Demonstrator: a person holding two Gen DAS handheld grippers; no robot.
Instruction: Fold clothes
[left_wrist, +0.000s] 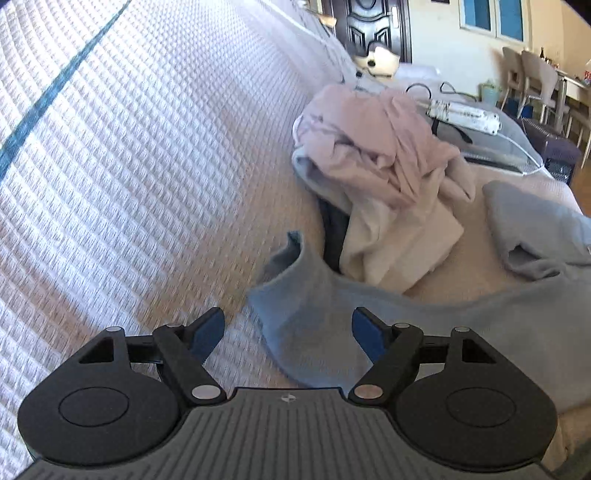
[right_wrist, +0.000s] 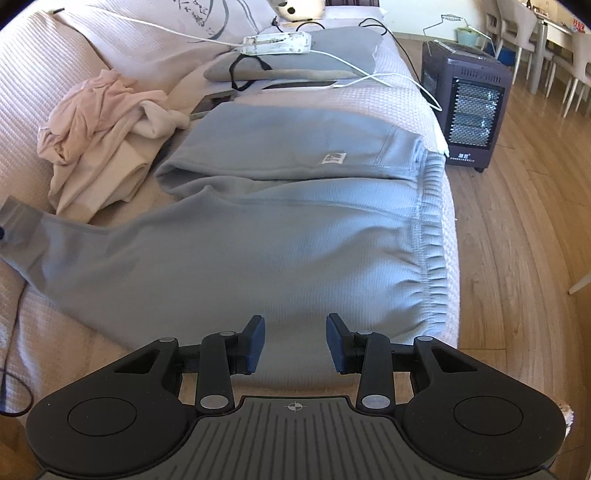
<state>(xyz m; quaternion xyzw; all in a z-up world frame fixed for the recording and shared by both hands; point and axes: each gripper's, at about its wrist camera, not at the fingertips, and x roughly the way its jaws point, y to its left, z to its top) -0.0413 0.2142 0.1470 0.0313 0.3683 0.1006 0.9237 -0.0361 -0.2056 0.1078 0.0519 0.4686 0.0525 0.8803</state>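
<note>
Light blue-grey sweatpants (right_wrist: 258, 236) lie spread on the sofa, elastic waistband (right_wrist: 432, 236) along the seat's front edge, one leg folded across the top. The other leg's end (left_wrist: 295, 295) reaches toward the backrest. My left gripper (left_wrist: 288, 332) hovers open just over that leg end, nothing between its blue pads. My right gripper (right_wrist: 295, 341) is open above the near edge of the pants, close to the waistband, empty. A crumpled pink garment (left_wrist: 376, 147) and a cream one (left_wrist: 399, 236) sit piled beyond the pants, with the same pile (right_wrist: 99, 136) at the left in the right wrist view.
The sofa cover (left_wrist: 147, 166) is white waffle fabric. A white power strip (right_wrist: 277, 42) with cables rests on a grey cushion (right_wrist: 306, 62) at the far end. A dark heater (right_wrist: 469, 107) stands on the wooden floor (right_wrist: 517, 258). Dining chairs (left_wrist: 535, 77) stand far right.
</note>
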